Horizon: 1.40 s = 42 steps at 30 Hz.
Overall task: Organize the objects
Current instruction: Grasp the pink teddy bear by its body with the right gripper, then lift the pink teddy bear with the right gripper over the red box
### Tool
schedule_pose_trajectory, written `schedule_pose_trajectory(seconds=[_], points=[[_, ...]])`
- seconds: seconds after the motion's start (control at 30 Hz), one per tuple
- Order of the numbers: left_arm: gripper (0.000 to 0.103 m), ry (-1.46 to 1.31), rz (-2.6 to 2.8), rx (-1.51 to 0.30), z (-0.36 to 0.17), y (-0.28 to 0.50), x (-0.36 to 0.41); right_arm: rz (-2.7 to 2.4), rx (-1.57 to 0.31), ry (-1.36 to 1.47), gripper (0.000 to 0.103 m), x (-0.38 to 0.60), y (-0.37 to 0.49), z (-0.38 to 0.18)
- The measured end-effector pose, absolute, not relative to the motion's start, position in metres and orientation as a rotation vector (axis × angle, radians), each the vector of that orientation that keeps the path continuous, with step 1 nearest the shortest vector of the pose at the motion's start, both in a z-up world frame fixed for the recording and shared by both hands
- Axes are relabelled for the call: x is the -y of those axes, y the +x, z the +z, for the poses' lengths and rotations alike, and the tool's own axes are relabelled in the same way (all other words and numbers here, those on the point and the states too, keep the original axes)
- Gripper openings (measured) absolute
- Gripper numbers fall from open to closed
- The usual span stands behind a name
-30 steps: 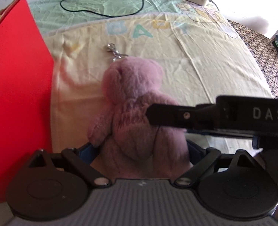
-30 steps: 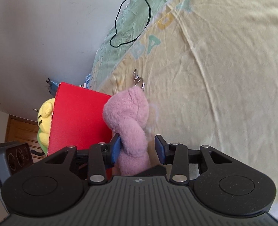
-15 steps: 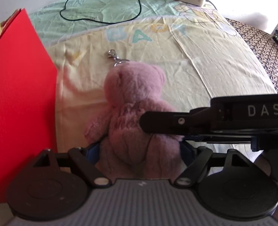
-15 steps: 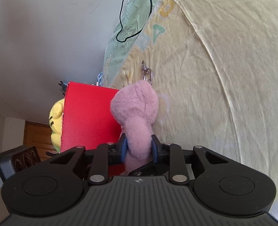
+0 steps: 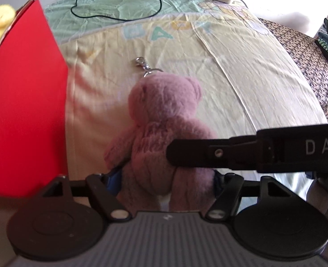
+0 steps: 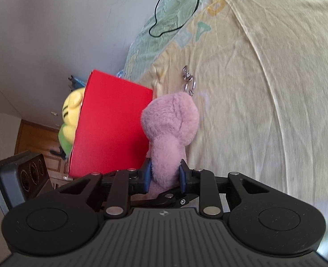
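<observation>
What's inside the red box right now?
A yellow plush toy with some green beneath it pokes out of the red box at its open side. The box wall covers the rest of the interior, so anything else in there is hidden.

The left black plastic two-finger gripper (image 5: 167,179) has a ribbed grey top, two round black discs, silver rivets and blue finger pads (image 5: 115,179). The right black plastic two-finger gripper (image 6: 164,175) looks the same, with white letters "DAS" on its side.

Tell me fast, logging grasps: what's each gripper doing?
Left gripper: shut on the pink bear's lower body.
Right gripper: shut on the pink bear.
</observation>
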<state>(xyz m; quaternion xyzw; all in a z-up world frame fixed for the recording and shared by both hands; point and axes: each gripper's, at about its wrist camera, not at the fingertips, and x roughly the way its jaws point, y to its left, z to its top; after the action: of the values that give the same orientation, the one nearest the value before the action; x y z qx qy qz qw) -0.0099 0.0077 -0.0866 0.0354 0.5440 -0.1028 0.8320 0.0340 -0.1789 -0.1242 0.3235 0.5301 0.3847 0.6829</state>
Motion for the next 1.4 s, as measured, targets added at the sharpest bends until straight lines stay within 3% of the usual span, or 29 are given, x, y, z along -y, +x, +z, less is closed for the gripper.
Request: schedule_pose_trajectory(seconds=[0.67,1.4], points=[[0.068,0.119,-0.367,-1.139,-0.072,-0.069,-0.033,0.844,-1.174,0.597,0.027,0.167,-0.033,-0.093],[0.068,0.129,-0.441,-1.076,-0.043,-0.127,-0.171,0.818,-1.113,0.550,0.027,0.051,-0.134,-0.058]])
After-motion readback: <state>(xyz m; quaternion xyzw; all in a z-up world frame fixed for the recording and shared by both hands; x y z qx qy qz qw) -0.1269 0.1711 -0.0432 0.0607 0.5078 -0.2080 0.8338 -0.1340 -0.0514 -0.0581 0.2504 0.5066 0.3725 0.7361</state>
